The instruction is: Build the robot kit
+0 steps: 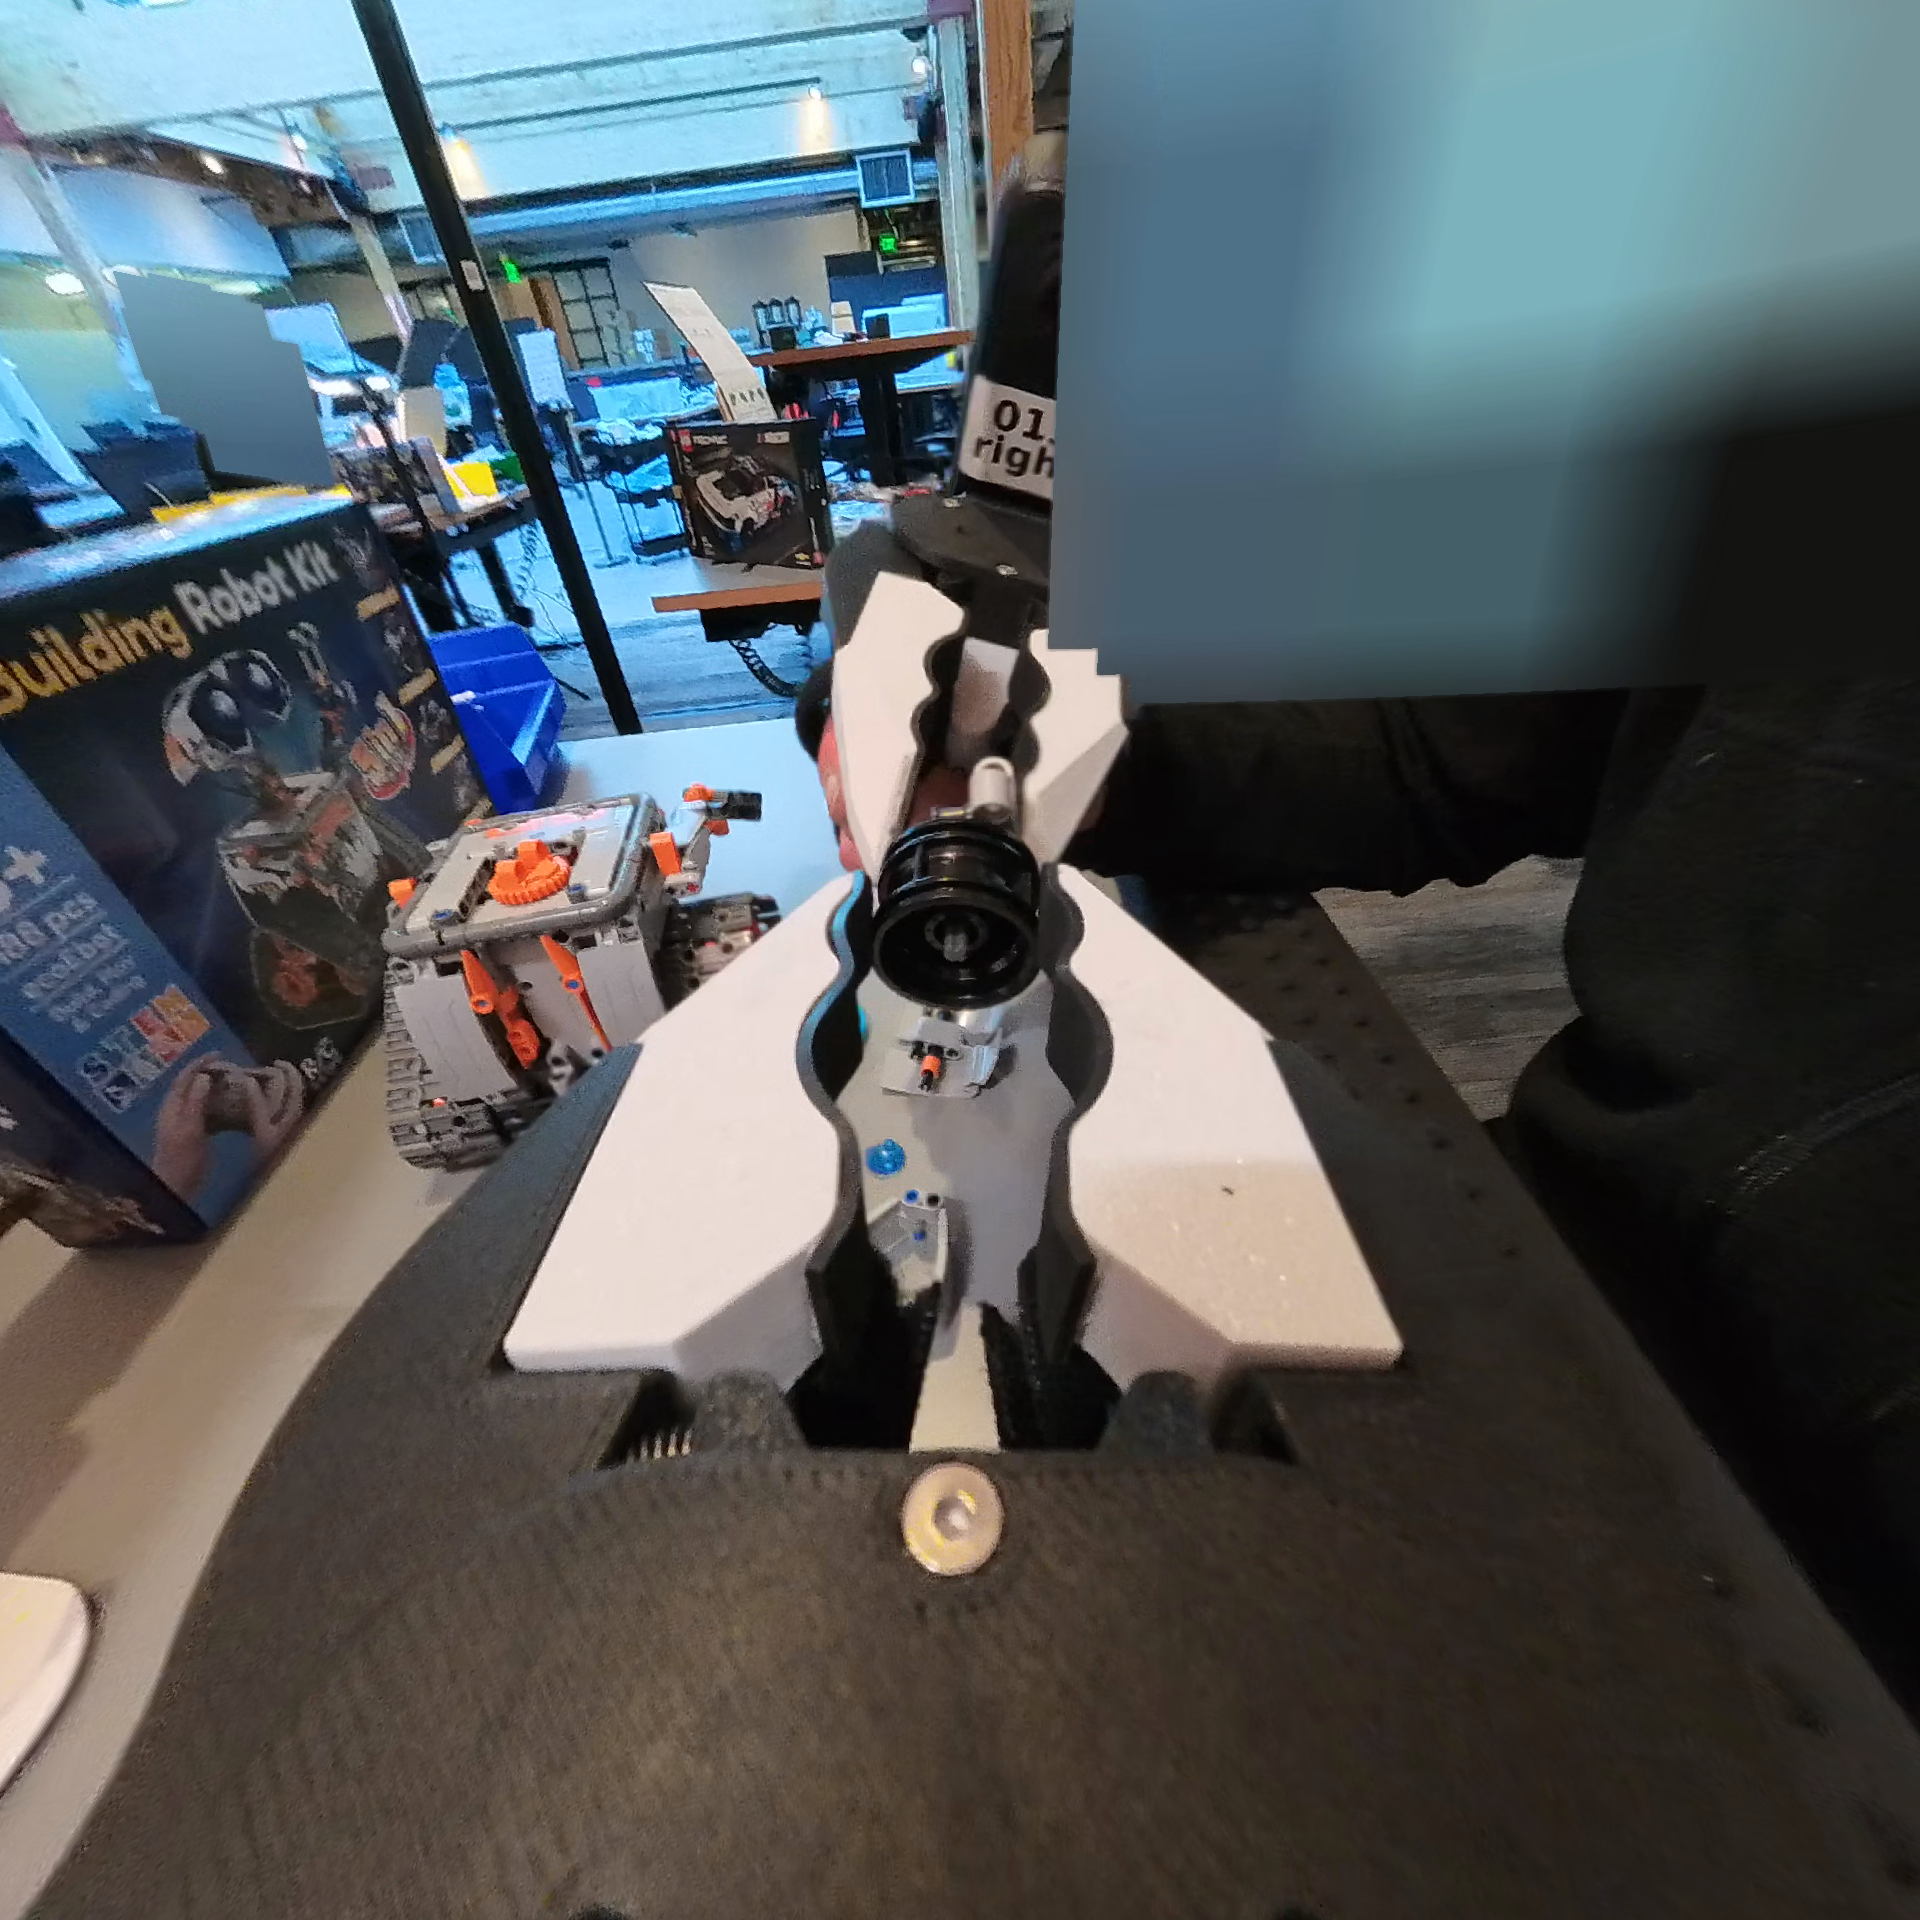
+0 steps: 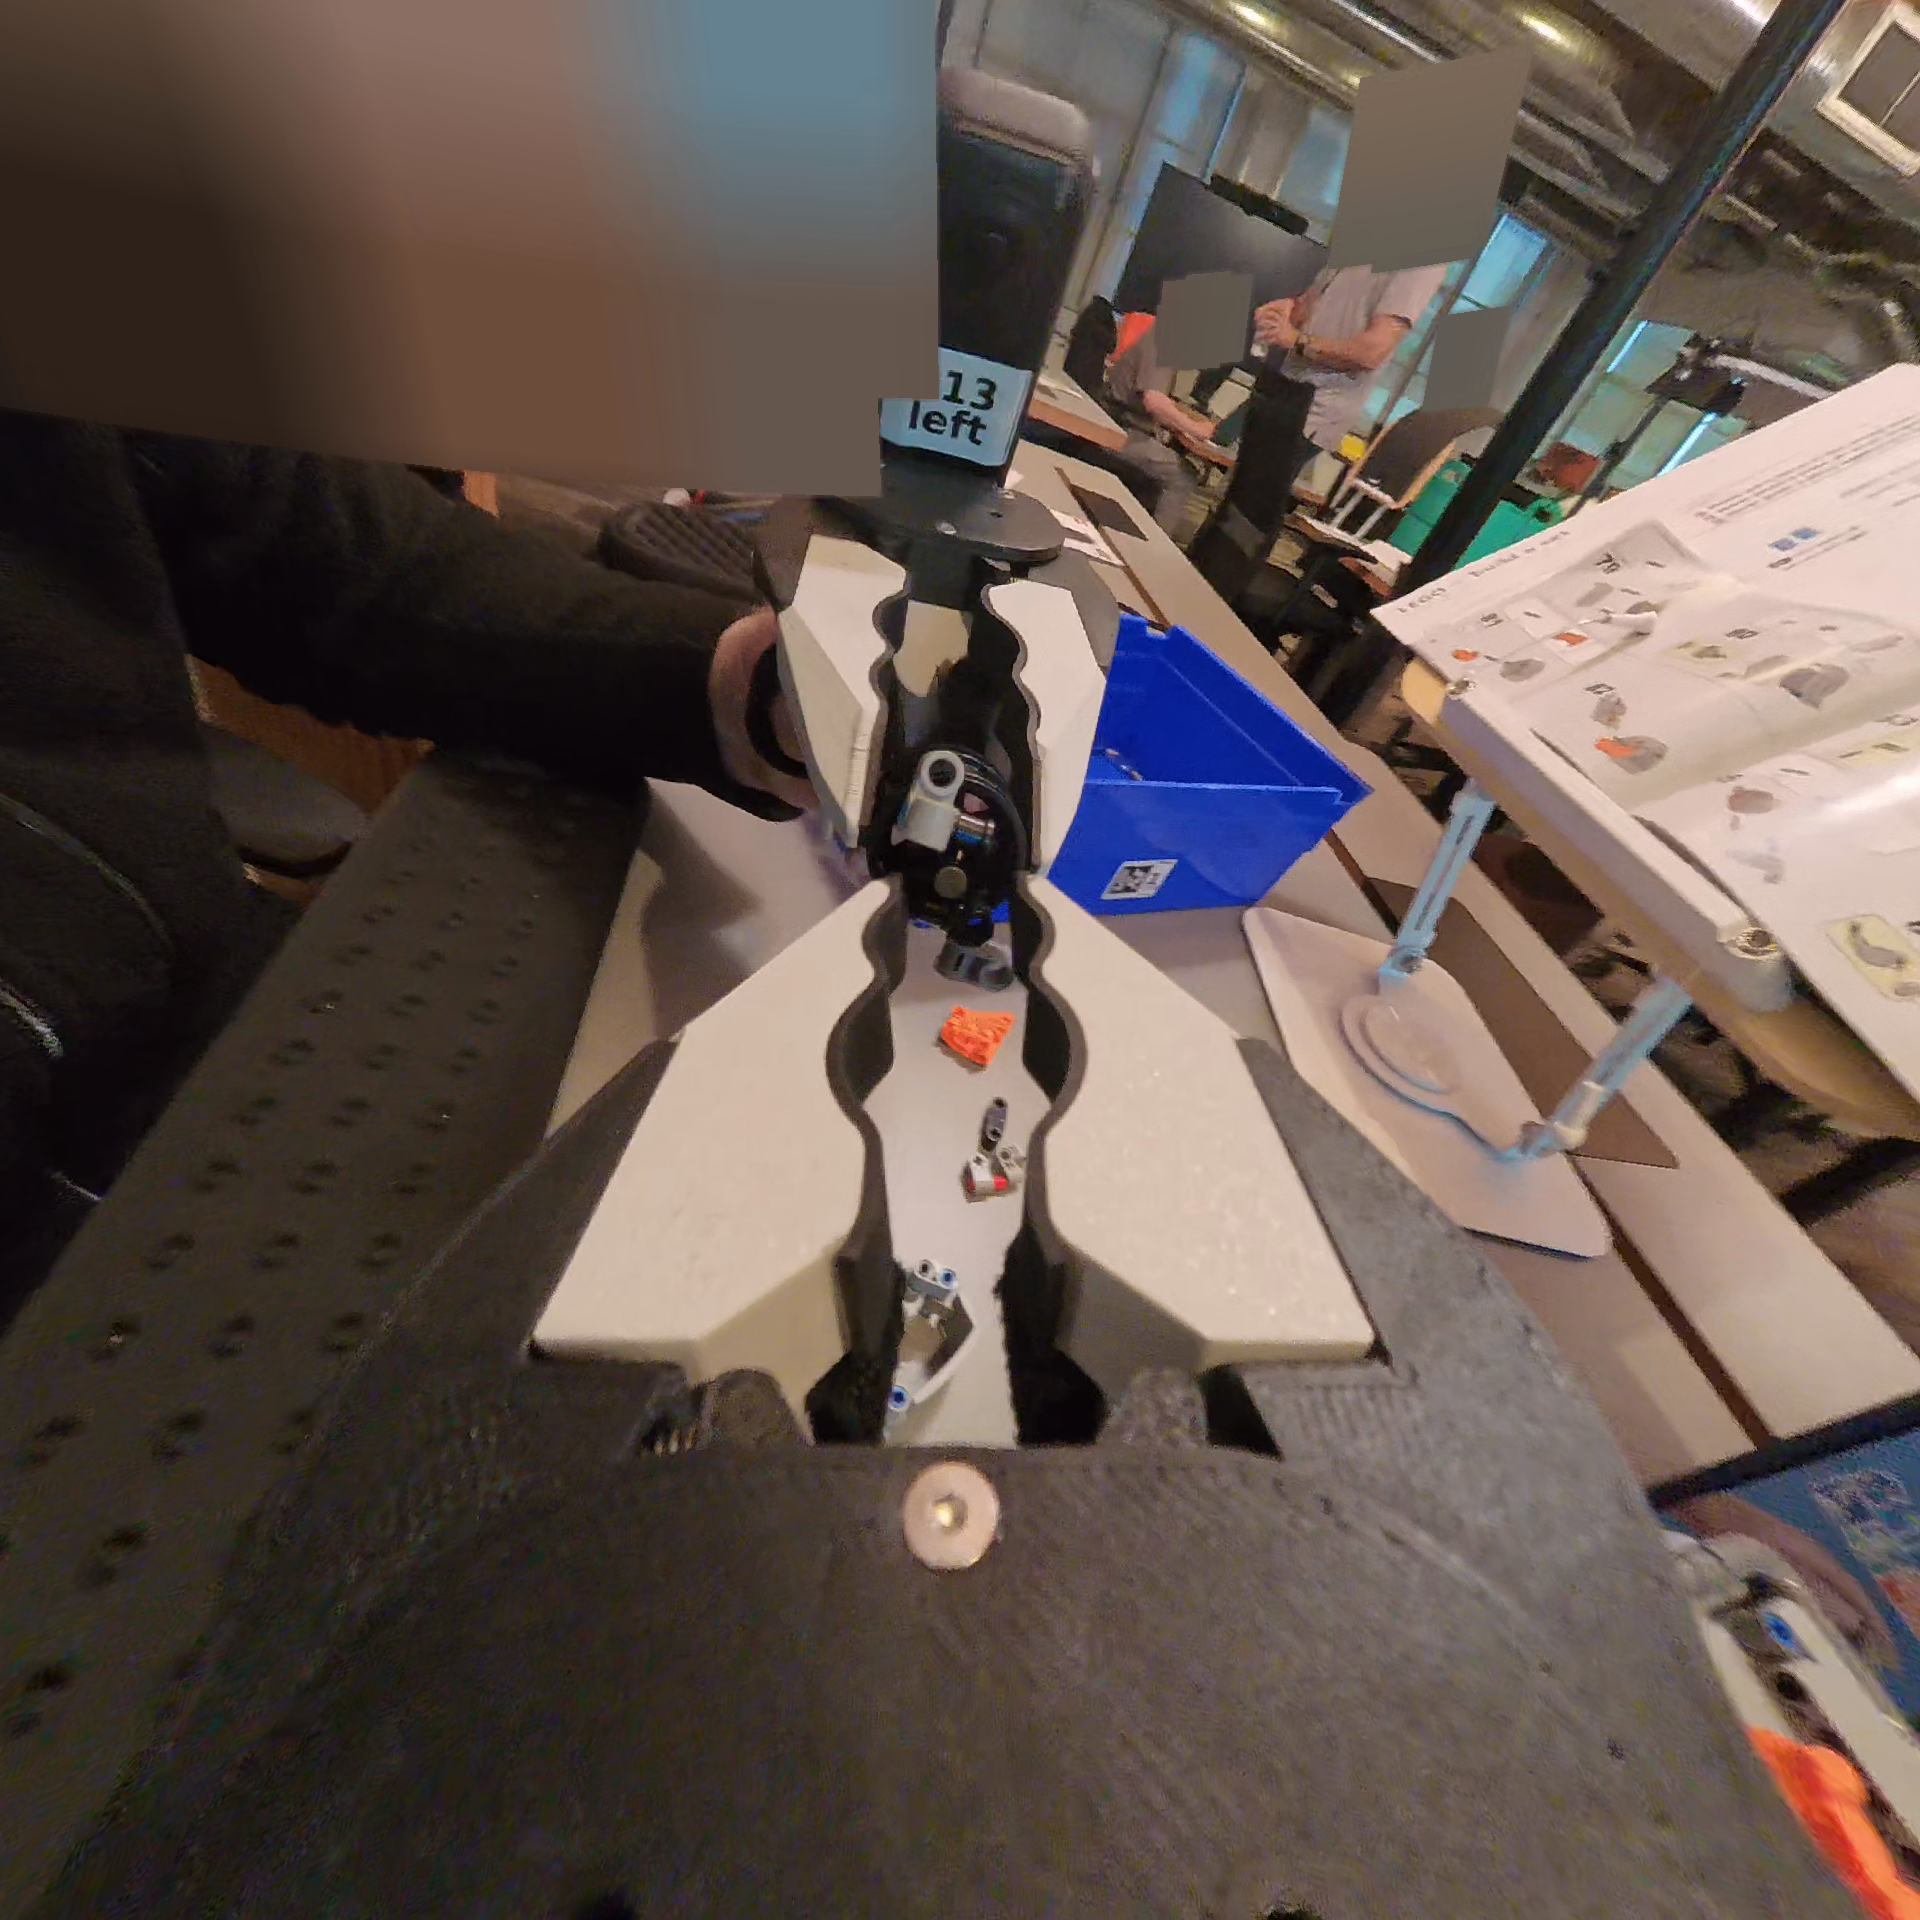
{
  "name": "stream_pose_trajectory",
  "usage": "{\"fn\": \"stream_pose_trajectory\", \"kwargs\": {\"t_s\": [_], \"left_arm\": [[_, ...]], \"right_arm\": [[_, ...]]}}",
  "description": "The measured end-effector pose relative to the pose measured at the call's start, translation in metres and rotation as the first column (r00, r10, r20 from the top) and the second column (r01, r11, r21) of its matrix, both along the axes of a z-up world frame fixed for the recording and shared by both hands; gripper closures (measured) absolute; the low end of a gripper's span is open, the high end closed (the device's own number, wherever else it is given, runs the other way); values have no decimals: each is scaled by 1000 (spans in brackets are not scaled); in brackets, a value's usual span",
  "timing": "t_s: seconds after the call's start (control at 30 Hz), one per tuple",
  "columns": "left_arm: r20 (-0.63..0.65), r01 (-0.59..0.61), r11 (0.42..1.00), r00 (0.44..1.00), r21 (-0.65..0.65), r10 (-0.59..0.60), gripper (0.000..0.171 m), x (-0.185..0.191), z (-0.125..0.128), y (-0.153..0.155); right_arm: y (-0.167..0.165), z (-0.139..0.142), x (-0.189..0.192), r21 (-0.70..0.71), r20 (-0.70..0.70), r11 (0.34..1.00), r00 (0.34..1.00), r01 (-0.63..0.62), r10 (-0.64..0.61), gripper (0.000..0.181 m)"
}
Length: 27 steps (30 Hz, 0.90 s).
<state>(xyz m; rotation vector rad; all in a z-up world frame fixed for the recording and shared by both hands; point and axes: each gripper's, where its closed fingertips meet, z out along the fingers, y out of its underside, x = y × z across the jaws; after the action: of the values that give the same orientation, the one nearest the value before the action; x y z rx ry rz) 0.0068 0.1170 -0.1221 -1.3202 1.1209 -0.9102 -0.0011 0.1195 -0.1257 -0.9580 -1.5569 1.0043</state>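
Observation:
My left gripper [image 1: 956, 883] is shut on a black wheel hub [image 1: 956, 925], held above the grey table. My right gripper [image 1: 977, 774] faces it tip to tip and closes on a small light-grey connector [image 1: 992, 779] on an axle running into the hub. In the right wrist view, my right gripper [image 2: 956, 888] meets the hub [image 2: 971, 831] and connector [image 2: 930, 795], held between the left gripper's fingers [image 2: 831, 707]. A hand in a black sleeve [image 2: 468, 623] holds the left gripper.
Loose parts lie below: an orange piece [image 2: 977, 1034], a small black-and-grey piece [image 2: 992, 1153], a grey piece with blue pins [image 2: 935, 1299], a blue stud [image 1: 885, 1156]. A grey-and-orange tracked robot model [image 1: 530, 956], kit box [image 1: 208, 831], blue bin [image 2: 1195, 769] and instruction booklet on a stand [image 2: 1662, 665] surround them. Less than 4 cm separates the two grippers' tips. From either gripper's tips it is about 20 centimetres to the grey-and-orange tracked robot model [image 1: 530, 956].

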Motion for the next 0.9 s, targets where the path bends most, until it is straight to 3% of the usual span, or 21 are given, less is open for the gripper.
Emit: {"fn": "stream_pose_trajectory", "kwargs": {"t_s": [0.1, 0.23, 0.3, 0.43, 0.6, 0.7, 0.9], "left_arm": [[-64, -28, 992, 997, 120, 35, 143, 5, -3, -2], [-97, -65, 977, 992, 203, 86, 142, 4, -1, 0], [-77, -78, 974, 992, 213, 96, 142, 3, 2, 1], [-121, -105, 956, 982, 274, 143, 142, 2, -1, 3], [-147, -52, 951, 984, 305, 101, 141, 5, -2, -6], [-248, -10, 947, 964, 321, 94, 138, 20, -22, -12], [-251, -21, 938, 961, 345, 114, 140, 19, -19, -19]], "right_arm": [[-2, 2, 1, -56, -11, 998, 1000, -26, 25, 167], [-1, 5, 0, -31, -34, 1000, 999, 3, -4, 168], [-2, 7, 0, -16, -48, 1000, 999, 17, -18, 175], [-2, 5, 0, 170, -33, 981, 995, 97, -92, 175], [-14, 3, 0, 156, -16, 987, 999, 46, -44, 176], [-25, -12, -7, 202, 62, 979, 998, 18, -31, 177], [-34, -9, -4, 207, 65, 978, 998, 0, -14, 177]]}}
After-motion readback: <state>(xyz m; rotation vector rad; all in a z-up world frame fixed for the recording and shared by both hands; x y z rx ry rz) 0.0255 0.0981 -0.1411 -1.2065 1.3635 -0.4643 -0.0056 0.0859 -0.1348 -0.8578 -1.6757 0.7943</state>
